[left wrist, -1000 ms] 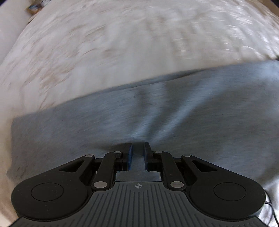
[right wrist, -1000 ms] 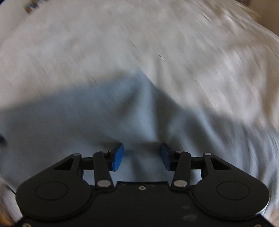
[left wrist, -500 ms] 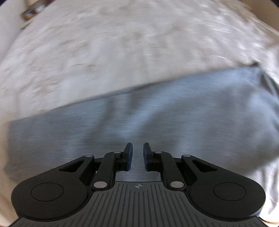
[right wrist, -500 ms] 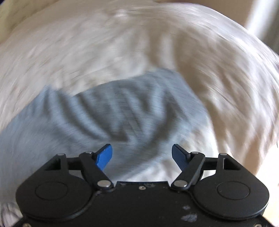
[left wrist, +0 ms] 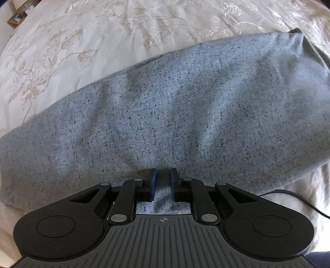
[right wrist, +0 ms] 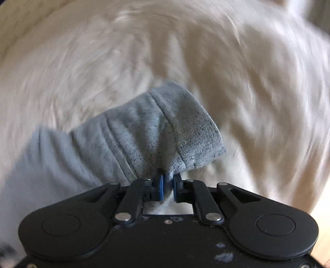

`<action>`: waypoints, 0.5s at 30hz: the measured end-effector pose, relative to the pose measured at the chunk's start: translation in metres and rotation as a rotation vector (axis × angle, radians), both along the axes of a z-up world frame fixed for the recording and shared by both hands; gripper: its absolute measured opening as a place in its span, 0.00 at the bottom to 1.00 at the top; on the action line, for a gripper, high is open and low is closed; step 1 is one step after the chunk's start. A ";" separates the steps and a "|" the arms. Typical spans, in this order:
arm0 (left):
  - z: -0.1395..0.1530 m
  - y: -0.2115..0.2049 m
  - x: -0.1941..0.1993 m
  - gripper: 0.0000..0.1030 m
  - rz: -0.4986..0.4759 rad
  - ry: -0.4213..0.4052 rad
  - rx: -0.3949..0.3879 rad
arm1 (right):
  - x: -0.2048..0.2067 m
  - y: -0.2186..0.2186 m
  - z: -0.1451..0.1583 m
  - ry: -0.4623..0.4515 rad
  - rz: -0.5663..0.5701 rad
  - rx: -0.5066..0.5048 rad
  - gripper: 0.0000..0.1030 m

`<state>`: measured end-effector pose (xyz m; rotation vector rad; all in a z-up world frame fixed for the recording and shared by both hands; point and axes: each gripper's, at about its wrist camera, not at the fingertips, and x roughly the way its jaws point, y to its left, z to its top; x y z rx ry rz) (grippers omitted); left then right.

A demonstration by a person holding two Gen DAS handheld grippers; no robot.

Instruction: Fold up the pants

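Note:
Grey speckled pants [left wrist: 175,115] lie flat across a cream bedspread, filling the middle of the left wrist view. My left gripper [left wrist: 163,183] is nearly closed, with the near edge of the pants fabric between its blue pads. In the right wrist view my right gripper [right wrist: 168,185] is shut on a bunched end of the pants [right wrist: 144,136], by a hemmed edge [right wrist: 198,140], and holds it lifted above the bed. That view is motion-blurred.
The cream floral bedspread [left wrist: 92,41] surrounds the pants on all sides. A black cable [left wrist: 299,198] trails at the right in the left wrist view. A small framed object [left wrist: 15,18] sits beyond the bed's far left corner.
My right gripper went from wide open to shut on the pants' end and is swinging with it. My left gripper stayed on the near edge as the pants settled flat.

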<state>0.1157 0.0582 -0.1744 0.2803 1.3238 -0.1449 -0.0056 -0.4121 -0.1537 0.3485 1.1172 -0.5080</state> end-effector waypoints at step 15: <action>0.002 0.021 -0.014 0.14 0.045 -0.003 -0.036 | 0.014 0.106 0.014 -0.128 0.350 -0.046 0.49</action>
